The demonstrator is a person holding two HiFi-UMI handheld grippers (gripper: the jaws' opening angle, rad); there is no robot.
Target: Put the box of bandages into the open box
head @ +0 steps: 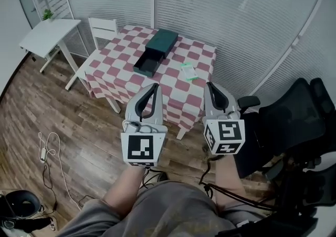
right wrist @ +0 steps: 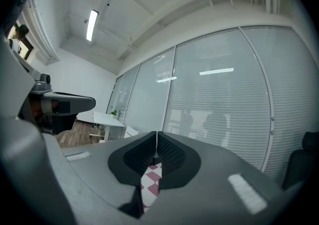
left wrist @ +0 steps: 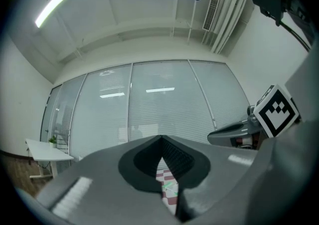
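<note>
**Bandages not yet picked up, both tongs closed and empty**

The box of bandages (head: 189, 71), a small flat white pack with green print, lies on the table (head: 202, 54) just to the right of the open box (head: 156, 50) and a little nearer the person. The two do not touch. It lies flat and free on the checked cloth, with nothing on top of it, so it looks easy to take from above or from its long sides.

The open box is dark green and built like a drawer. Its tray is pulled out toward the person and shows an empty dark inside, which is presumably where the pack is meant to go.

The left tongs (head: 155, 86) and the right tongs (head: 209, 84) are well short of the open box, held over the wooden floor (head: 79, 125) on the person's side. Both point roughly level toward it. Each pair has its tips pressed together and holds nothing; only red and white cloth shows through the gap behind the tips. The task looks to be at its start.

The green print on the pack is too small to read. The cubes on the tongs carry only black and white square patterns, with no words.
</note>
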